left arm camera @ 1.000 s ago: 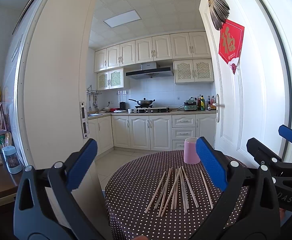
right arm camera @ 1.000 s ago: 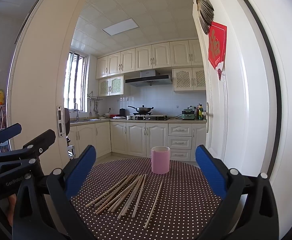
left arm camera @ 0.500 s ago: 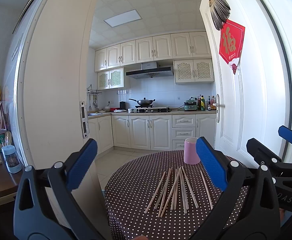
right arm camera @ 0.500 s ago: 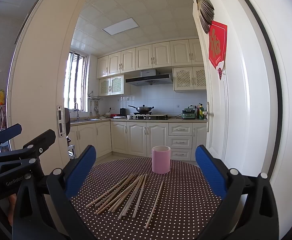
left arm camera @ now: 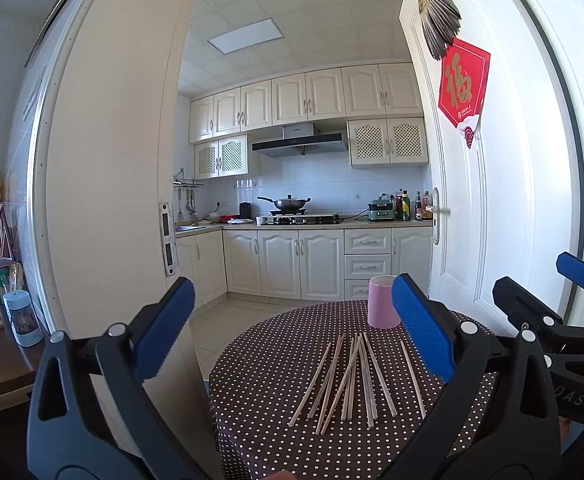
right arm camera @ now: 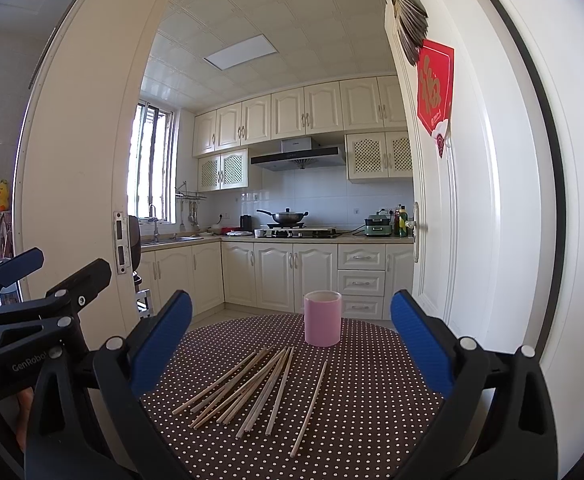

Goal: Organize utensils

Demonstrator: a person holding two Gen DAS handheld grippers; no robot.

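- Chopsticks (left arm camera: pixel 352 380) lay loose on the polka-dot cloth of the round desk (left arm camera: pixel 259 400), fanned out across its middle with their tips pointing toward the far edge.
- In your right wrist view, one chopstick (right arm camera: pixel 309 408) lay a little apart on the right of the bundle; the others (right arm camera: pixel 243 390) crossed and touched each other.
- The pink cup (right arm camera: pixel 322 318) stood upright near the far edge of the desk, just beyond the far tips of the chopsticks, not touching them as far as the views showed.
- Your left claw (left arm camera: pixel 292 340) was spread wide, holding nothing, its blue pads (left arm camera: pixel 163 328) well apart, and it hung above the near left edge of the desk.
- Your right claw (right arm camera: pixel 292 340) was likewise wide and empty, raised over the near edge, with cup and chopsticks framed between its fingers (right arm camera: pixel 422 346).
- Each claw showed in the other's view: the right one (left arm camera: pixel 548 324) at the right side of the left camera, the left one (right arm camera: pixel 31 312) at the left side of the right camera.
- Beyond the desk stood a kitchen with cream cabinets (right arm camera: pixel 275 276), and a white door (left arm camera: pixel 464 200) carried a red paper decoration (left arm camera: pixel 462 88).
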